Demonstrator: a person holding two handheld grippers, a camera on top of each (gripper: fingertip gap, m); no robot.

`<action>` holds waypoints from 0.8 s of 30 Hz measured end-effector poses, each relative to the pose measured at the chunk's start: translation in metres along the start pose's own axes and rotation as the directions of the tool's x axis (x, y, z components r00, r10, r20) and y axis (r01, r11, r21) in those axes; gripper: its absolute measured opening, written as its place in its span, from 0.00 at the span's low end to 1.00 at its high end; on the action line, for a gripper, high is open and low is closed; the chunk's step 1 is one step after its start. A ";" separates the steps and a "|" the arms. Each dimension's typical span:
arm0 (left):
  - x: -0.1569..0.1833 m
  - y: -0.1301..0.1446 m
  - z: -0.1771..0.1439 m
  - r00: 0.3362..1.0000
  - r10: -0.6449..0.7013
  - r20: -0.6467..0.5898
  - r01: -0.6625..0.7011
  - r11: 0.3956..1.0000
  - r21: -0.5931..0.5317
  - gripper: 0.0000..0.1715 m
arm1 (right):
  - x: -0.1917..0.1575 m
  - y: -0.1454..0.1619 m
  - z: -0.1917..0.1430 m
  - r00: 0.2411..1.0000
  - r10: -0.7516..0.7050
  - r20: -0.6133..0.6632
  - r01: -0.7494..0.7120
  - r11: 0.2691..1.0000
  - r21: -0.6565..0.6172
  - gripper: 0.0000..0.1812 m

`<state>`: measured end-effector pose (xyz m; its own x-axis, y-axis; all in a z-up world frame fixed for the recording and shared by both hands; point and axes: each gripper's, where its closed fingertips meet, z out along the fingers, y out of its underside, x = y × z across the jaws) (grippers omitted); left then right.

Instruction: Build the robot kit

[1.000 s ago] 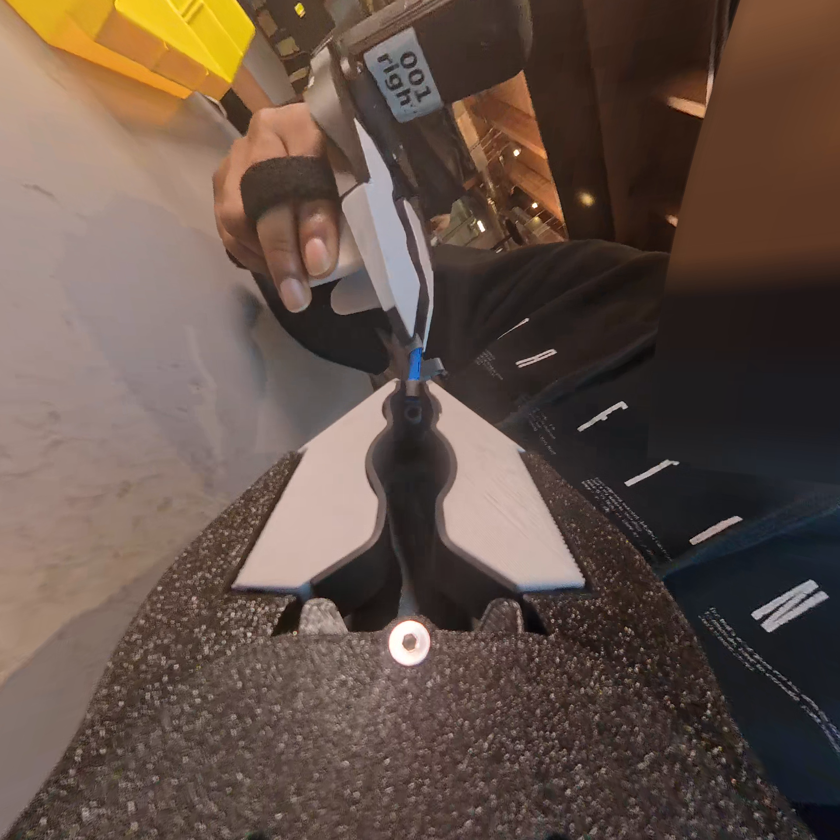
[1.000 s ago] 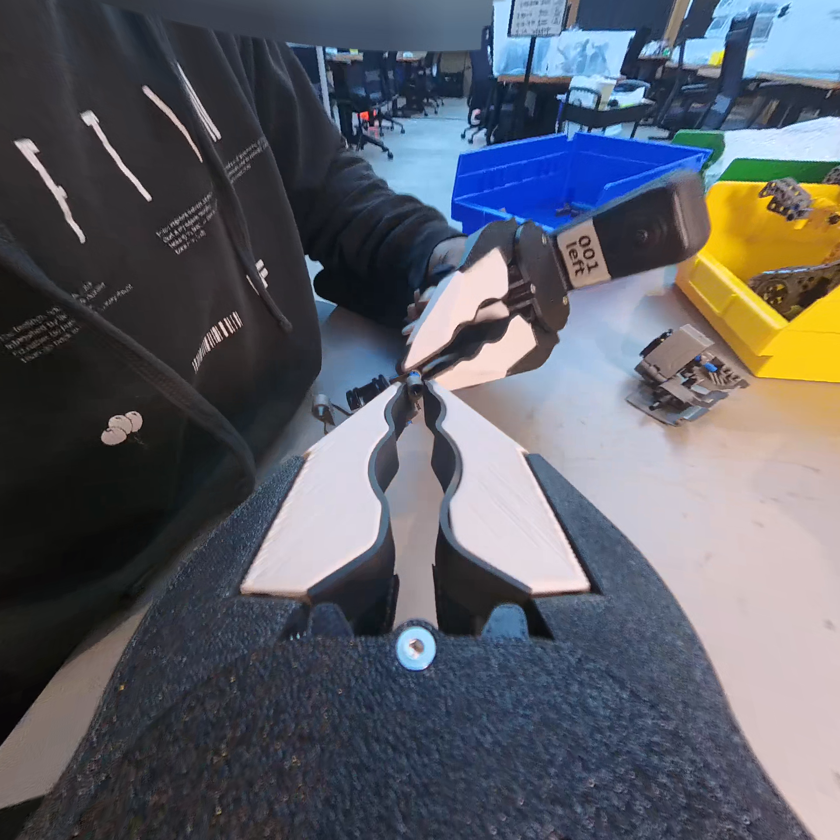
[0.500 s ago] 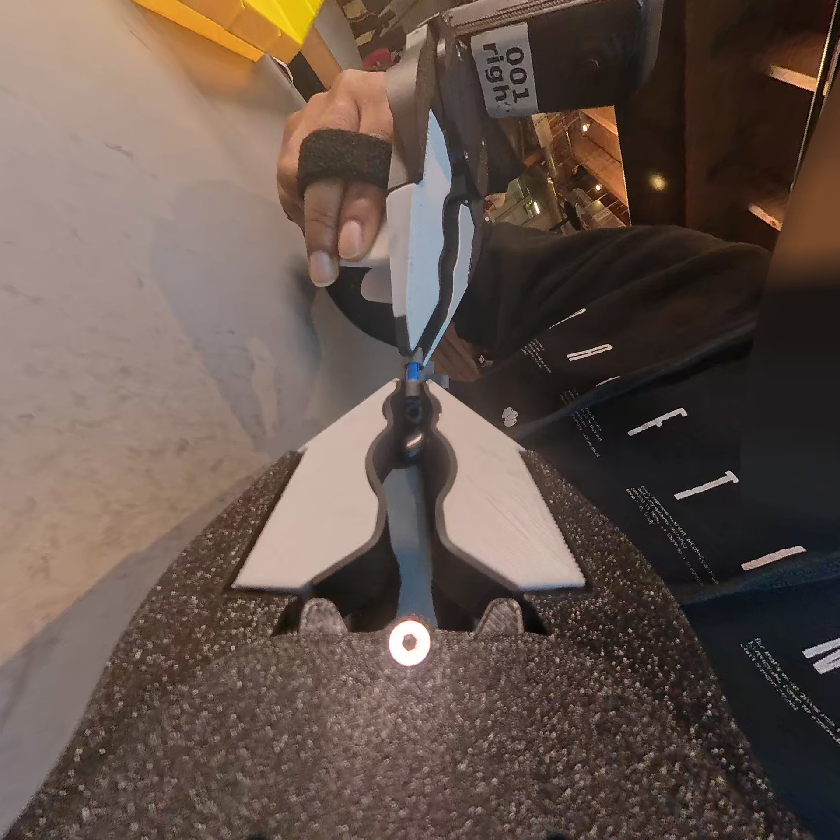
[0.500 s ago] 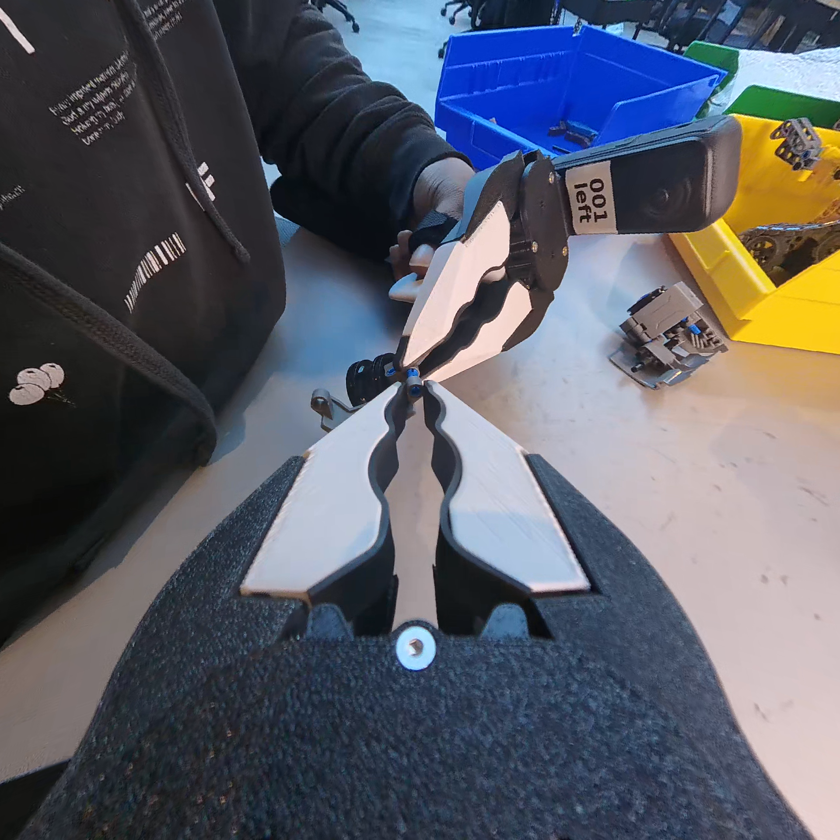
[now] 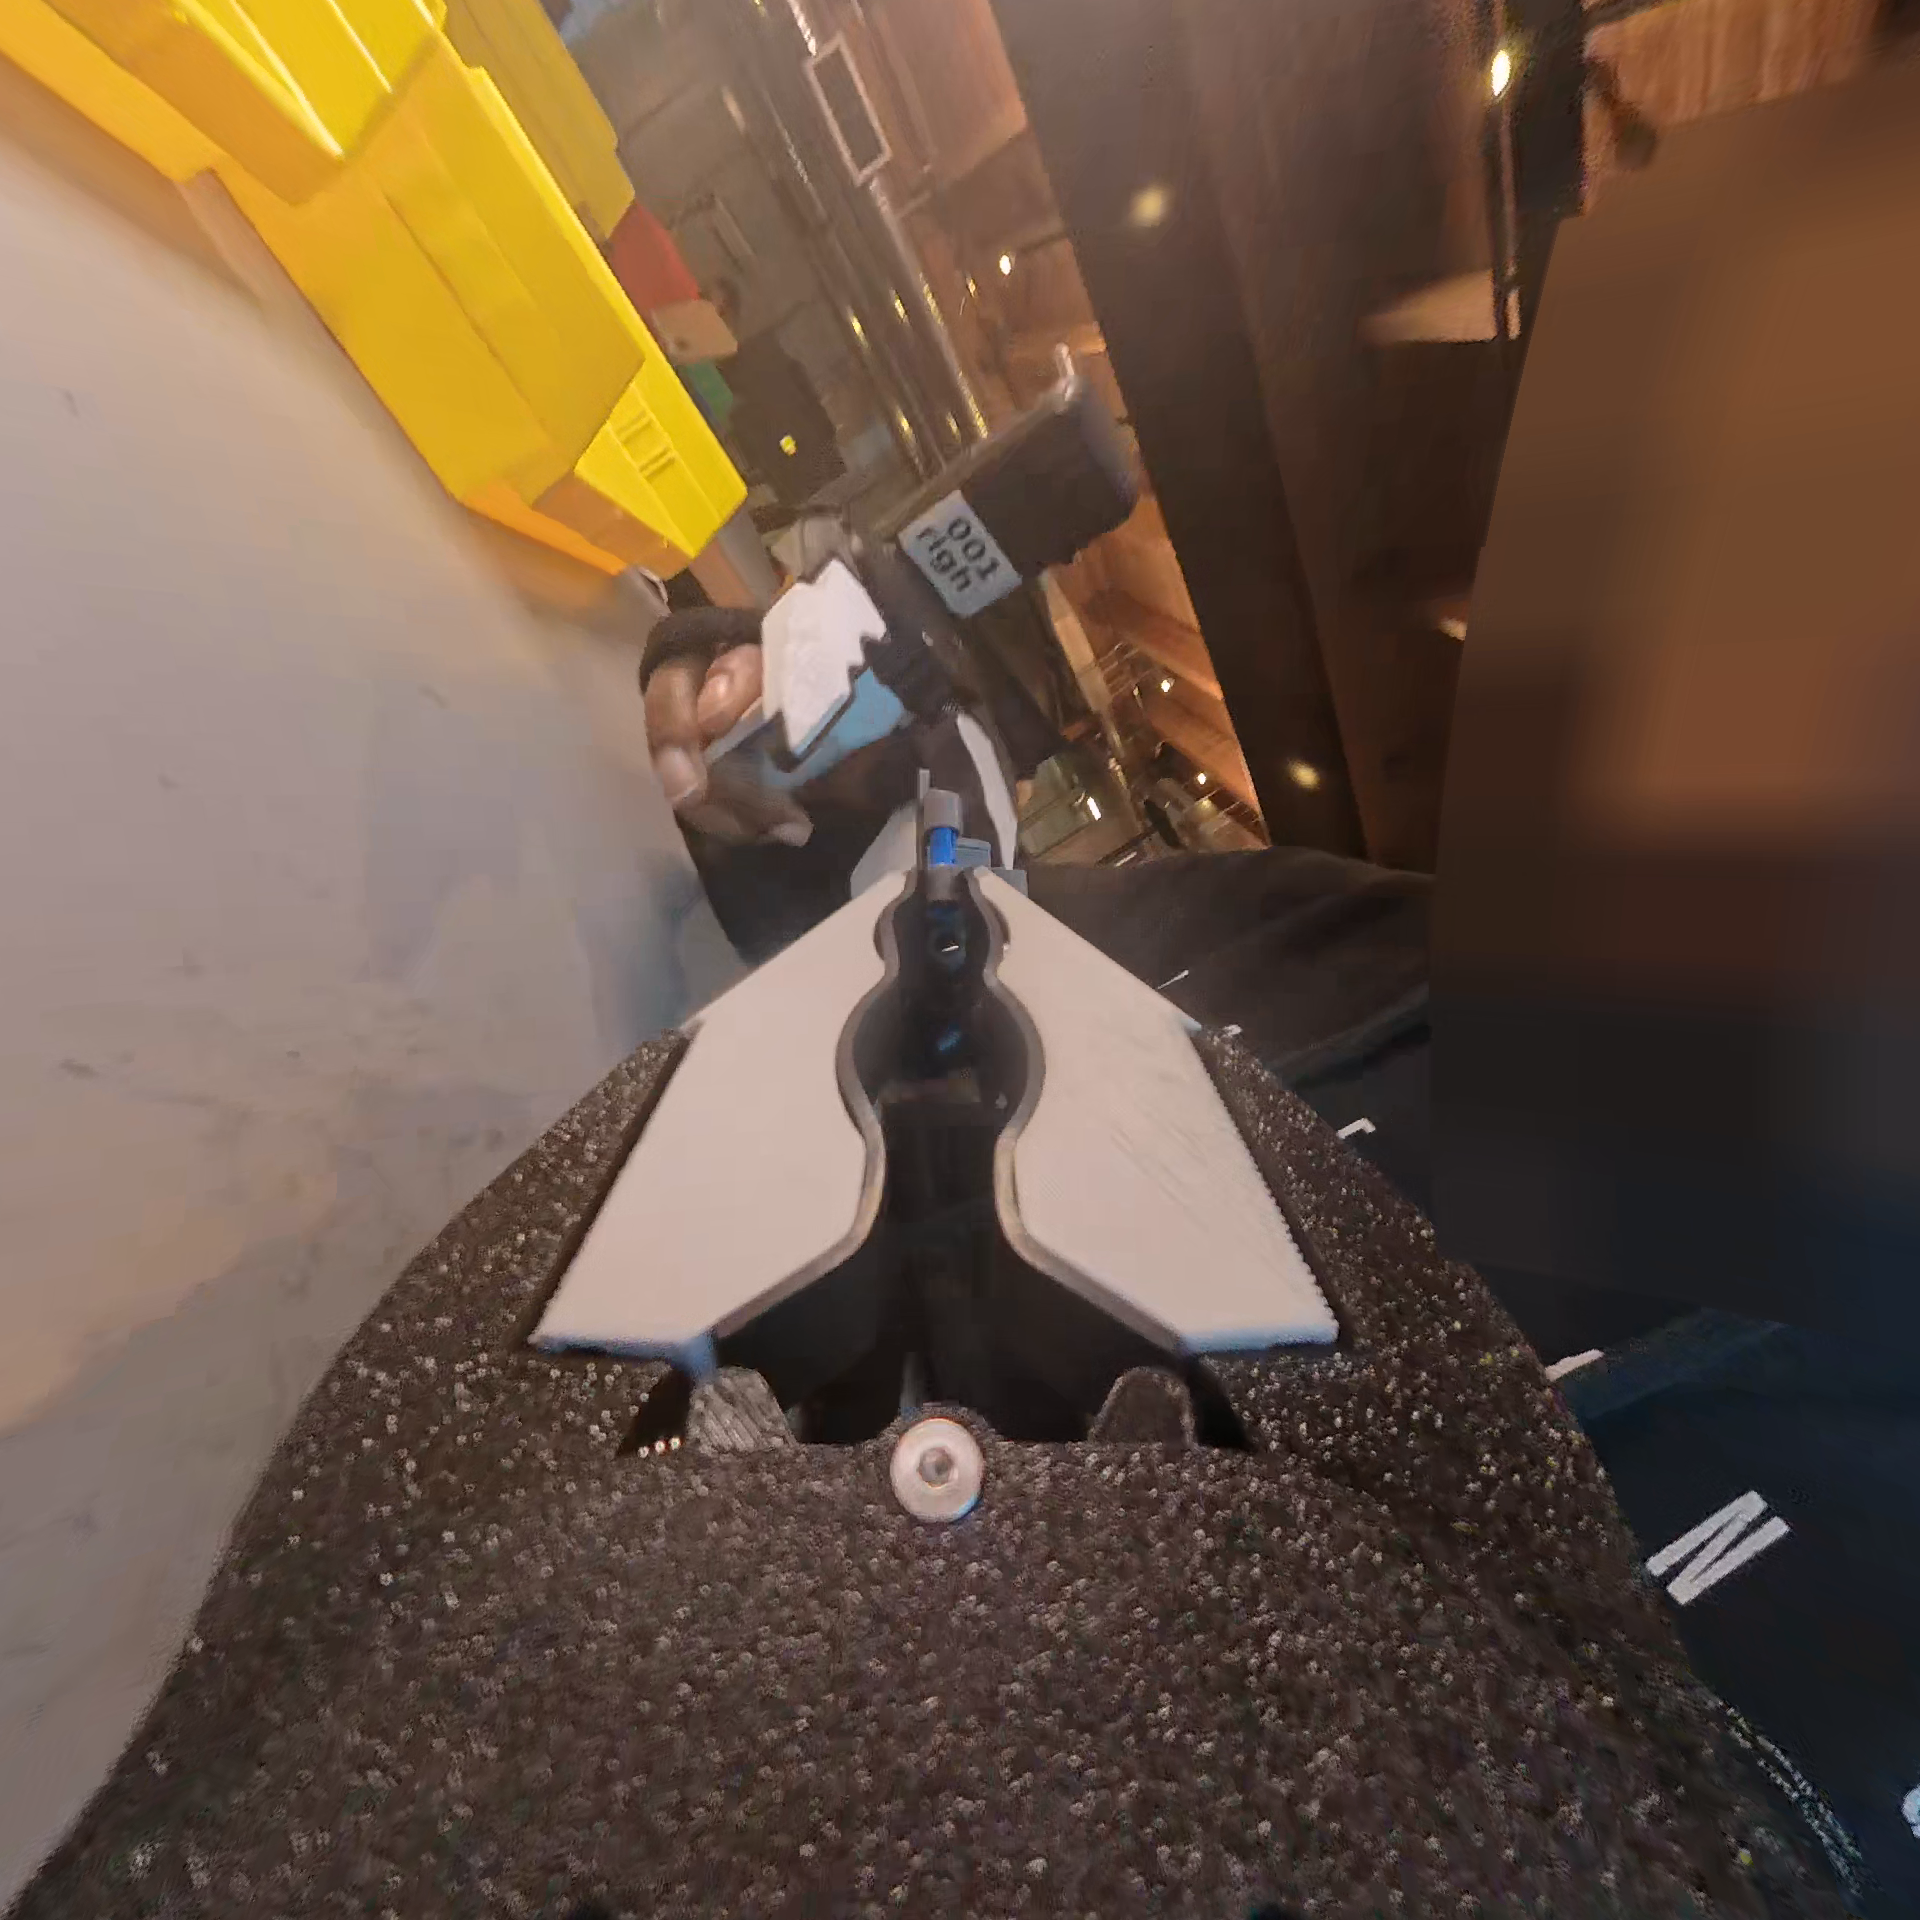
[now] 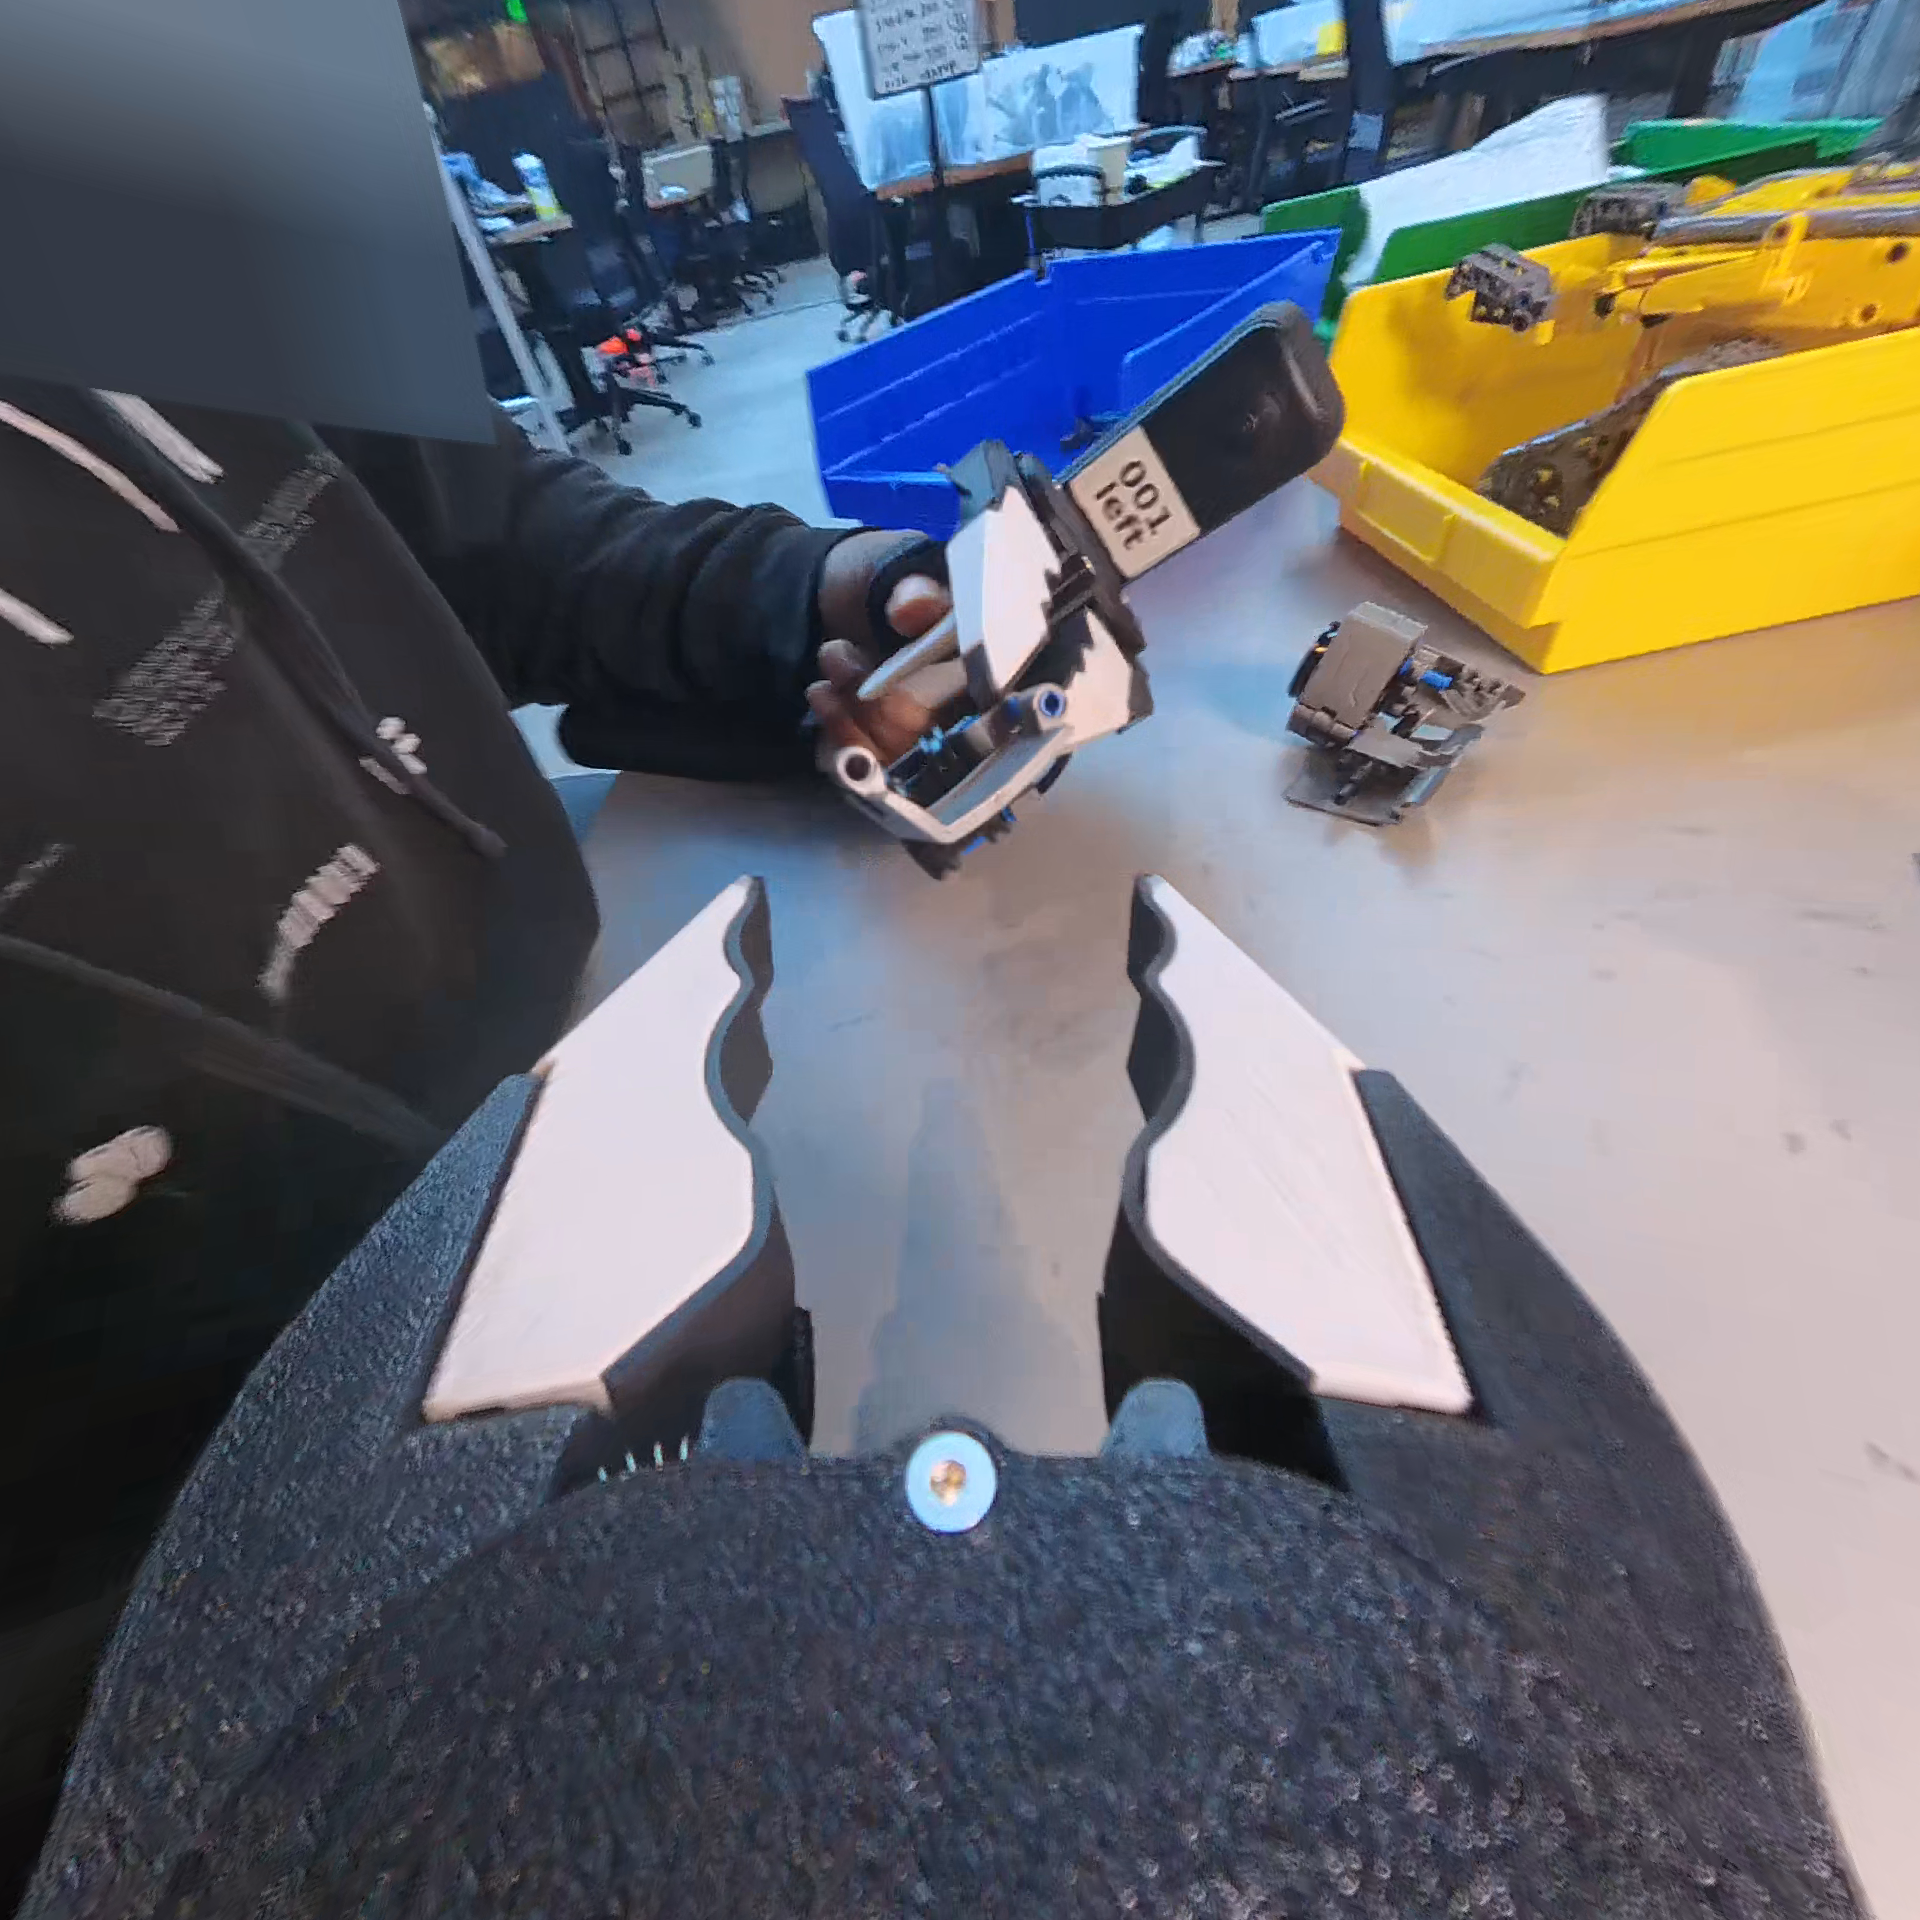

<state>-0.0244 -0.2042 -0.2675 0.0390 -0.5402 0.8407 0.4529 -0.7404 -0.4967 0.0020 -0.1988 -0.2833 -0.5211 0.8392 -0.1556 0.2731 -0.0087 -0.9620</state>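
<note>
1. Left gripper (image 5: 940,896): fingers drawn close and pinching a grey brick assembly (image 5: 940,831) at their tips. A blue pin shows just beyond the fingertips.
2. From the right wrist view, the same assembly is an angled grey frame with black parts and blue pins. It hangs from the left gripper's fingers and appears to be clear of the table (image 6: 1558,1039).
3. Right gripper (image 6: 945,904): fingers spread wide with nothing between them, only bare tabletop. Its tips are near the held assembly but not touching it.
4. A person's hand (image 6: 883,644) in a black sleeve holds the left gripper from the near-left side.
5. Surroundings:
   - A second grey assembly (image 6: 1382,707) rests on the table to the right, well apart from both grippers.
   - Behind it is a yellow bin (image 6: 1662,499) containing yellow and dark parts.
   - A blue bin (image 6: 987,374) sits farther back.
6. The left wrist view is motion-blurred, so finer detail of the grip contact cannot be read.
</note>
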 end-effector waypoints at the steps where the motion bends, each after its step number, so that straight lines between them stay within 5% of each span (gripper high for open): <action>1: 0.002 -0.002 0.001 1.000 -0.009 -0.019 0.009 1.000 0.018 0.04 | 0.002 -0.001 0.009 0.999 -0.020 -0.033 0.020 1.000 0.001 0.39; 6: 0.012 -0.009 0.006 0.994 -0.049 -0.100 0.057 0.996 0.076 0.03 | -0.005 -0.013 0.034 0.996 -0.090 -0.023 0.091 0.996 0.024 0.16; 12: 0.020 0.005 0.008 0.995 0.051 -0.086 -0.053 0.998 -0.018 0.04 | -0.027 -0.017 0.023 0.965 0.120 0.233 -0.128 0.992 0.021 0.16; 16: 0.025 0.023 0.014 0.986 0.141 -0.088 -0.152 0.979 -0.133 0.04 | -0.047 -0.012 0.017 0.874 0.256 0.414 -0.254 0.965 -0.061 0.16; 24: 0.042 0.055 0.019 0.946 0.246 -0.212 -0.300 0.913 -0.278 0.04 | -0.084 -0.010 0.006 0.635 0.366 0.680 -0.262 0.931 -0.256 0.15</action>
<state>0.0197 -0.2599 -0.2558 -0.0401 -0.7779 0.6271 0.1545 -0.6248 -0.7653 0.0380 -0.2725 -0.2620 -0.7811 0.1599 -0.6036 0.5976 -0.0884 -0.7969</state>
